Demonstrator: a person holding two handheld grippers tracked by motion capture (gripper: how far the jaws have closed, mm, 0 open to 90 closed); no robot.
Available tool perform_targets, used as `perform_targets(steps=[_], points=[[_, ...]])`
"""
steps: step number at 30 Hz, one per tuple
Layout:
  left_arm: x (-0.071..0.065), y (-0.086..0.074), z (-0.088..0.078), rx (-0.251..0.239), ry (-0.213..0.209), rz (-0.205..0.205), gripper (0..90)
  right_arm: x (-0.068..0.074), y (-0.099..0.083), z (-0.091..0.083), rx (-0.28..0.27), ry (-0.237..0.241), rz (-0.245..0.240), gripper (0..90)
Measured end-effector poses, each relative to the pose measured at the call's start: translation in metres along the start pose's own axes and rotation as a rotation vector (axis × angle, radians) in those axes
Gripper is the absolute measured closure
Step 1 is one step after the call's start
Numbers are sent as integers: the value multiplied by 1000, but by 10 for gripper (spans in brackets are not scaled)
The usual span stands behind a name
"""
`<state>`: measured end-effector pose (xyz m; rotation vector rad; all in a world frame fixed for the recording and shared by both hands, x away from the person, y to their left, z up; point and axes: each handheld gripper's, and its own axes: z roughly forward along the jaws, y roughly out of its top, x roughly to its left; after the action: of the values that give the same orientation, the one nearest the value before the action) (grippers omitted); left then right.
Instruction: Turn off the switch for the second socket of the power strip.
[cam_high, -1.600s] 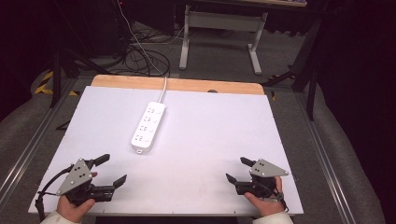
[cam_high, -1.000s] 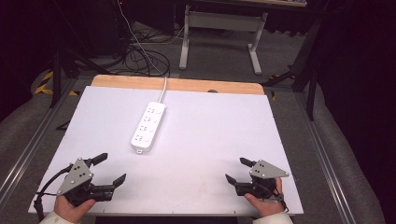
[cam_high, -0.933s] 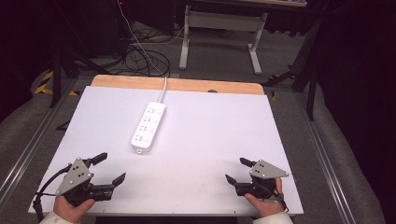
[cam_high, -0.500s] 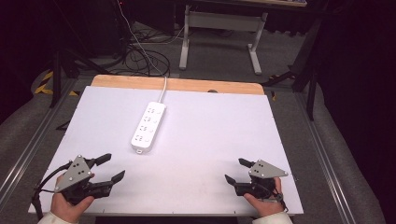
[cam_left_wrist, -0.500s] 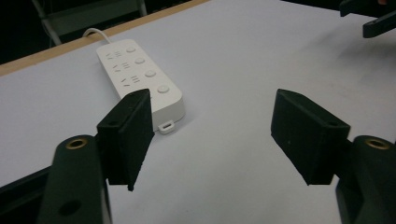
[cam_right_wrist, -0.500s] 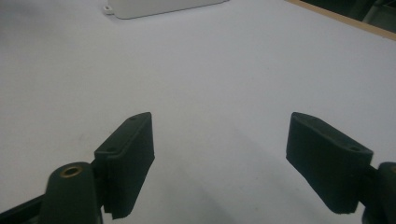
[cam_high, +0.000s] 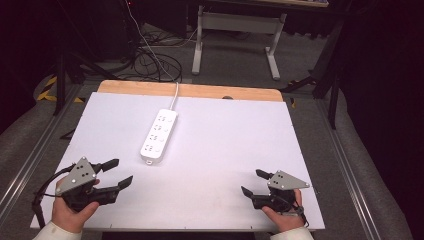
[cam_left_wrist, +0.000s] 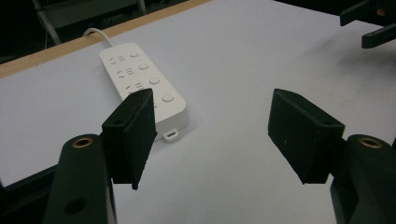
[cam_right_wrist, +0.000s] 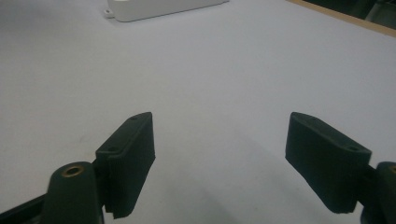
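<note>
A white power strip lies on the white table top, left of centre, its cord running off the far edge. My left gripper sits near the front left corner, open and empty, jaws pointing right toward the strip. In the left gripper view the power strip lies just beyond the left jaw. My right gripper rests near the front right corner, open and empty, jaws pointing left. The right gripper view catches the strip's end at the top edge.
A wooden strip borders the table's far edge. Metal rails run along both sides. Beyond the table stand a desk frame and loose cables on the floor. The other gripper appears far off in the left gripper view.
My left gripper has shifted slightly left and toward the front edge. The right gripper and the power strip have stayed where they were.
</note>
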<state>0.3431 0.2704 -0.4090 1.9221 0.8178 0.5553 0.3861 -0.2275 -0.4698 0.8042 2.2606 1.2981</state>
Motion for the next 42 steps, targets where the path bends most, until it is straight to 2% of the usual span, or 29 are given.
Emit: perform_targets(steps=[3, 4, 7, 16, 23, 30, 36, 40, 42], points=[[3, 7, 3, 11, -13, 3, 328, 0, 0, 0, 2, 6, 0, 247], [5, 10, 5, 15, -31, -12, 327, 0, 0, 0, 2, 6, 1, 247], [8, 15, 7, 22, -33, -11, 325, 0, 0, 0, 4, 11, 2, 249], [15, 32, 16, 45, -8, 2, 319, 1, -1, 0, 1, 17, 2, 250], [14, 43, 24, 56, 17, 41, 309, 2, 0, -1, -8, 21, 6, 250], [19, 51, 33, 51, 20, 30, 306, 2, 0, -1, -9, 24, 3, 250], [22, 57, 41, 58, 51, 8, 290, 2, 0, -1, -10, 24, 1, 250], [24, 60, 46, 68, 66, 23, 311, 2, -1, -1, -10, 26, 0, 250], [24, 62, 49, 98, 81, 34, 329, 2, 0, -1, -10, 27, 0, 249]])
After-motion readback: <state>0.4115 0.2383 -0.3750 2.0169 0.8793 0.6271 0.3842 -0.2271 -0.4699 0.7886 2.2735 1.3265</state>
